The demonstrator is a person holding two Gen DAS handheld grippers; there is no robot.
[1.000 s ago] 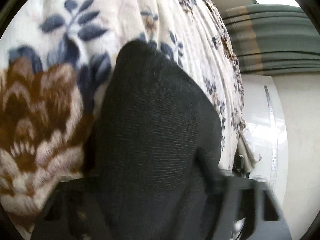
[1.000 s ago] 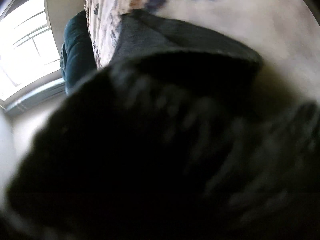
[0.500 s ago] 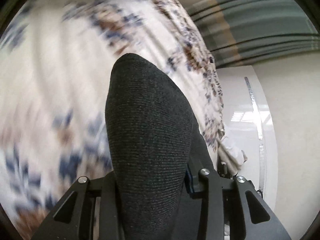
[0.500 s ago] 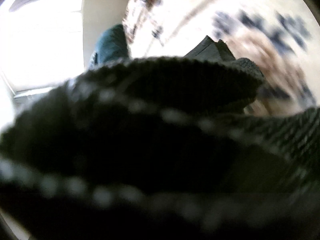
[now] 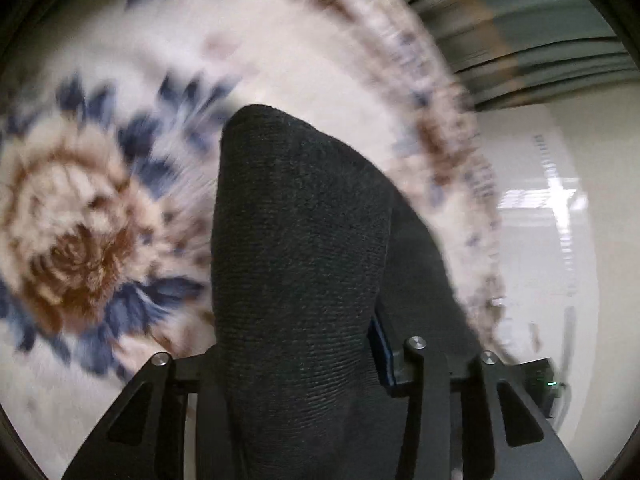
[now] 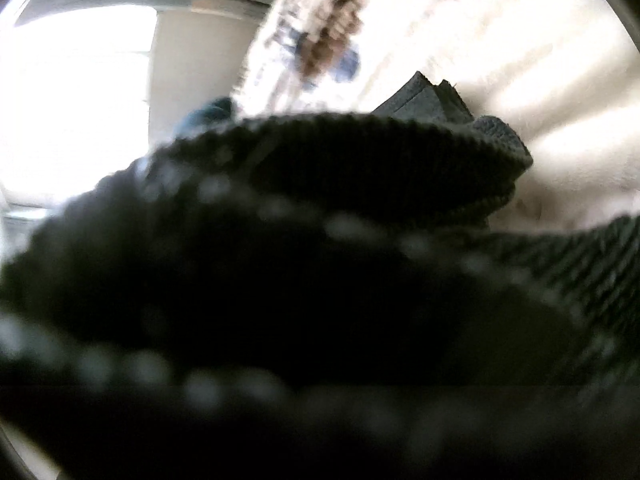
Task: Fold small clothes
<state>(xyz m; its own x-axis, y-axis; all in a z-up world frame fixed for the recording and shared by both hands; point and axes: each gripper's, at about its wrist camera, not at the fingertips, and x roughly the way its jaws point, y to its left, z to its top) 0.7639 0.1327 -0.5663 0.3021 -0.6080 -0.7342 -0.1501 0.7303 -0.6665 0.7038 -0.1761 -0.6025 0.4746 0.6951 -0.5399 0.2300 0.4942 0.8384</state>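
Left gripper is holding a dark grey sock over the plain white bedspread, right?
Not quite. The left gripper does hold the dark grey sock, but the bedspread is not plain white: it is cream with brown and blue flowers, as the left wrist view shows.

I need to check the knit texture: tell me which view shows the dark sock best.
The left wrist view: the dark sock stands sharp between the left gripper fingers, its ribbing clear. The right wrist view shows it only as dark, blurred folds filling the lens.
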